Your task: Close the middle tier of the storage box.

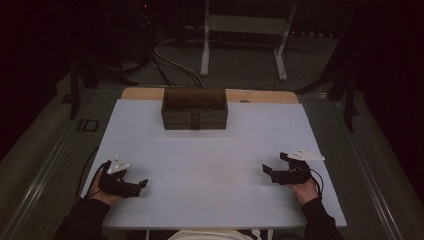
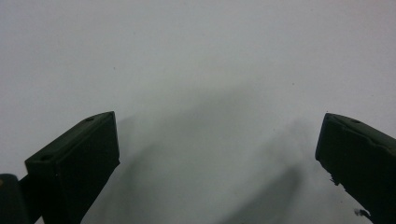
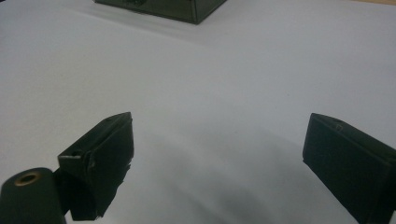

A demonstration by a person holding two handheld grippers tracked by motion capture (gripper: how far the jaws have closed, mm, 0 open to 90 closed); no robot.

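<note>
Both claws, left claw (image 1: 141, 185) and right claw (image 1: 266, 170), rest spread and empty on the table (image 1: 210, 150); a hasty reach risks knocking the dark box (image 1: 194, 109) backward.

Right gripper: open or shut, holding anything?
Open, empty. In the right gripper view the right gripper has its two black jaws wide apart, with bare white table between them.

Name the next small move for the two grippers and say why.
Probably bring the right gripper forward toward the dark box. Both it and the left gripper rest open and empty near the table's near edge, and the box stands far off at the back, apart from both.
</note>
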